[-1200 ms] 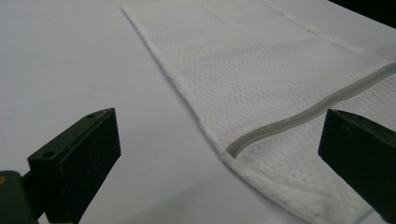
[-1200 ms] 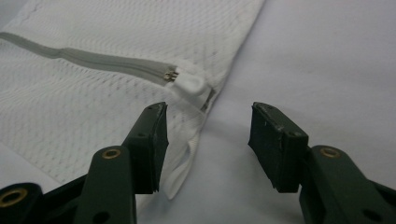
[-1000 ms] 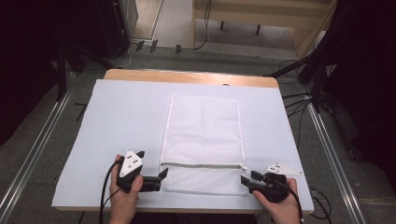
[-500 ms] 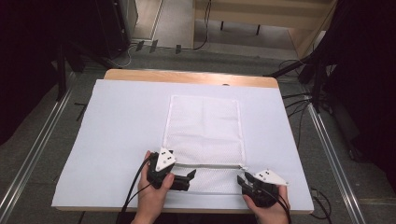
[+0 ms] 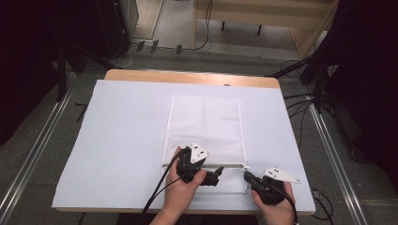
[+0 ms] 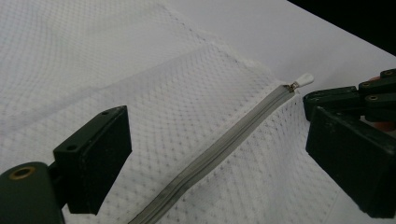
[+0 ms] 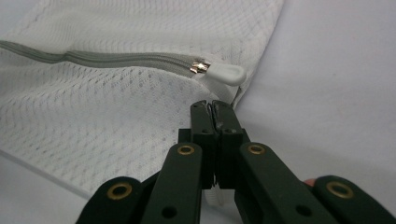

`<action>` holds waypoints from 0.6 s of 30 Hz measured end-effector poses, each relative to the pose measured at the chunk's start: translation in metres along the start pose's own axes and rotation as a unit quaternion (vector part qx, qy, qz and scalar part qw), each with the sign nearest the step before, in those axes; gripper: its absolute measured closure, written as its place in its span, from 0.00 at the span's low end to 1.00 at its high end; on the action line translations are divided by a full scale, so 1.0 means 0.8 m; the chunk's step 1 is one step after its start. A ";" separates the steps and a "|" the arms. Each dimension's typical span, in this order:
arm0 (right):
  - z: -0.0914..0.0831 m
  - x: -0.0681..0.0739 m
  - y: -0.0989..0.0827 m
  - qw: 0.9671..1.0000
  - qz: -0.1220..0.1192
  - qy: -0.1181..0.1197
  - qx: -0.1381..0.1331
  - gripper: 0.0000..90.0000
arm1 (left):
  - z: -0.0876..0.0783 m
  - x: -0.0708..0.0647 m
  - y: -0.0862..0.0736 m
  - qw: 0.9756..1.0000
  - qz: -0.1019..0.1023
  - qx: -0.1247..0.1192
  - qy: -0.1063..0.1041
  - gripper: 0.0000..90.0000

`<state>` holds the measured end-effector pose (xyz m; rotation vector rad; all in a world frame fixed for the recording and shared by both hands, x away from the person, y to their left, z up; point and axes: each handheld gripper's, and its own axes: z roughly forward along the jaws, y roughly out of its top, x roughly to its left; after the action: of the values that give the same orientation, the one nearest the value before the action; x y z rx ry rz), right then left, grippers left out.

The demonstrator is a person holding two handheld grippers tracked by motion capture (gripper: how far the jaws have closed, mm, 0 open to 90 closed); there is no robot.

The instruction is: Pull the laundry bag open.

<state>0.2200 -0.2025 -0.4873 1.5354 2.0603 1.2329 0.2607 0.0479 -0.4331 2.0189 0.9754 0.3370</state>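
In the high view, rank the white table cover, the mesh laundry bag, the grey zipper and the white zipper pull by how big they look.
1. White table cover
2. Mesh laundry bag
3. Grey zipper
4. White zipper pull, barely a speck beside the right gripper

Even, soft light falls from above on my white bench (image 5: 122, 140), bright without glare, while the room around it sinks into darkness. Shadows are faint. Close up, my hand-held gripper (image 7: 214, 112) looks blurred; the mesh beyond stays sharp.
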 end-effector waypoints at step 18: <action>-0.012 0.010 0.008 0.999 -0.013 0.006 -0.050 1.00 | 0.048 -0.047 0.050 0.998 -0.019 0.038 -0.037 0.52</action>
<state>0.2145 -0.1994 -0.4743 1.4561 1.9874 1.3177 0.2772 -0.0159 -0.4206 2.0643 0.9931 0.2067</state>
